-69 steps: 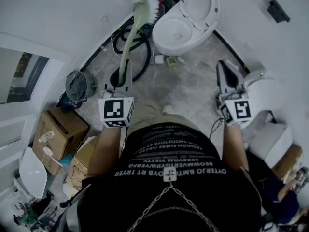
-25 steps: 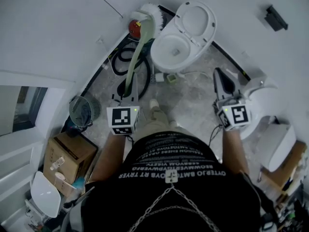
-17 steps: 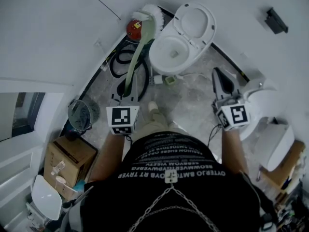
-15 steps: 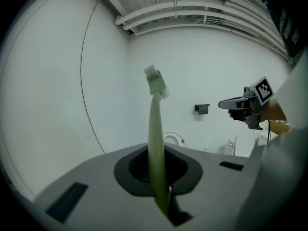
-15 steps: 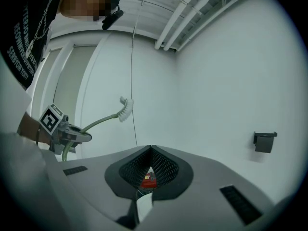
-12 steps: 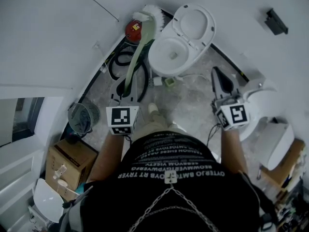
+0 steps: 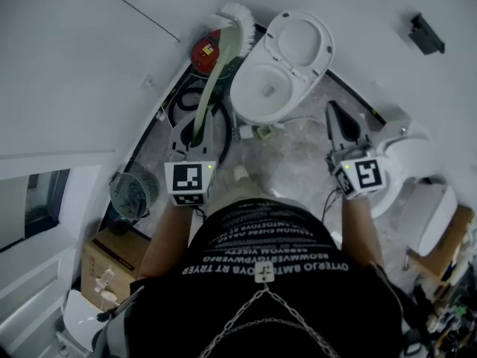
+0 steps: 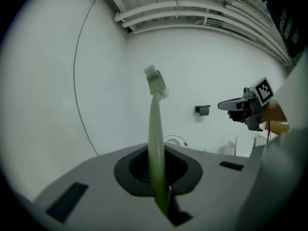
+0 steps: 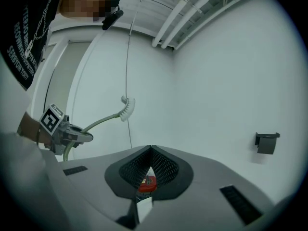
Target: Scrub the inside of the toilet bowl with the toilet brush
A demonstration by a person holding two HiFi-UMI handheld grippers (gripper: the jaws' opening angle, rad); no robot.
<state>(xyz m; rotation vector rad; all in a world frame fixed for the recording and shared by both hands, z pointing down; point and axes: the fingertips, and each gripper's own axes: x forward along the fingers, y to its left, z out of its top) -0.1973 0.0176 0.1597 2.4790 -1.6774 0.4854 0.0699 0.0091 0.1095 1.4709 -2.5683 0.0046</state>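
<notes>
- Leaning up and away from the person, the toilet brush [image 7: 212, 80] runs its pale green handle straight out of the jaws. Its white bristle head [image 7: 237, 15] is at the far end, held in the air above a red round object [image 7: 205, 51] by the wall.
- The toilet bowl [image 7: 246, 110] lies just right of that head and lower. Its lid [image 7: 302, 39] is up, and the bristles are not in the bowl yet.
- The left gripper [image 7: 191, 129] is clenched on the near part of the handle; the left gripper view shows the handle pinched between its jaws.
- The right gripper [image 7: 333, 114] hangs over the floor on the bowl's right side, jaws pressed together on nothing.
- The coming move likely falls to the left gripper alone: swing the head rightward, then tip the long axis down into the bowl.
</notes>
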